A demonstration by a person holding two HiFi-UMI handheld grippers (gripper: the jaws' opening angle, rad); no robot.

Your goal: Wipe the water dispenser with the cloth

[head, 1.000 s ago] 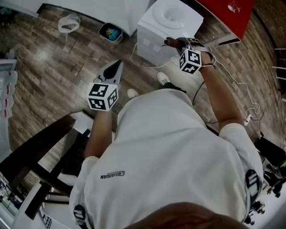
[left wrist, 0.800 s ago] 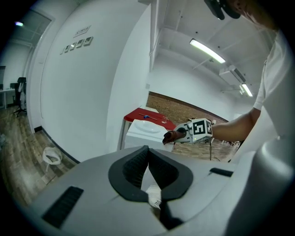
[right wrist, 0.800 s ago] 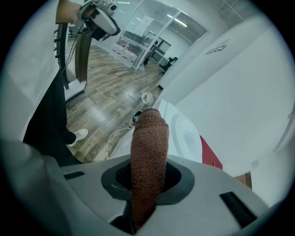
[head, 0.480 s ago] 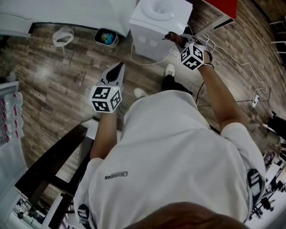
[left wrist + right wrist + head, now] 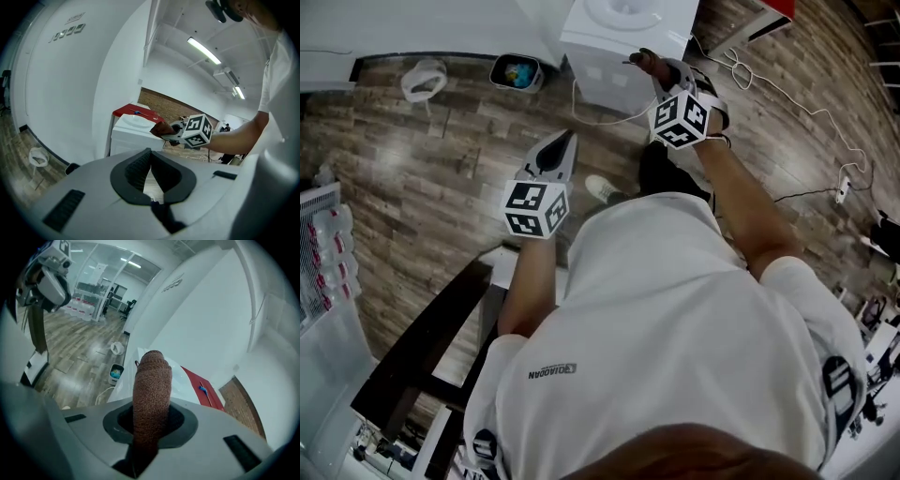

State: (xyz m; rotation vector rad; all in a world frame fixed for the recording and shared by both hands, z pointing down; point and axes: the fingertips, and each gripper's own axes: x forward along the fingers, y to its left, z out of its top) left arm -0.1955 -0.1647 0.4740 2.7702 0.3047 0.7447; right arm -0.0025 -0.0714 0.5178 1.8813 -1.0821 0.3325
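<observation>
The brown knitted cloth (image 5: 151, 390) is clamped between the jaws of my right gripper (image 5: 151, 420). It stands up out of them in a thick roll, folded over at its top. Just ahead of that roll is the white water dispenser (image 5: 602, 58). The cloth's tip sits at the near corner of the dispenser's top, though I cannot tell whether it touches. Past the dispenser, on my right gripper's far side, lies a red tabletop (image 5: 202, 391) with a small blue thing on it.

My left gripper (image 5: 150, 155) hangs lower, to the left of the right one and well apart from the dispenser. It points towards the dispenser. Its dark pads meet at the tips with nothing between them, and only floor shows through the gap behind the tips.

On the wooden floor (image 5: 422, 178) left of the dispenser stands a small dark bin (image 5: 514, 71) with coloured contents. A white ring-shaped thing (image 5: 422, 80) lies further left. A white cable (image 5: 787, 96) trails across the floor to the right of my right gripper. My white shoe (image 5: 602, 188) shows between the two grippers.
</observation>
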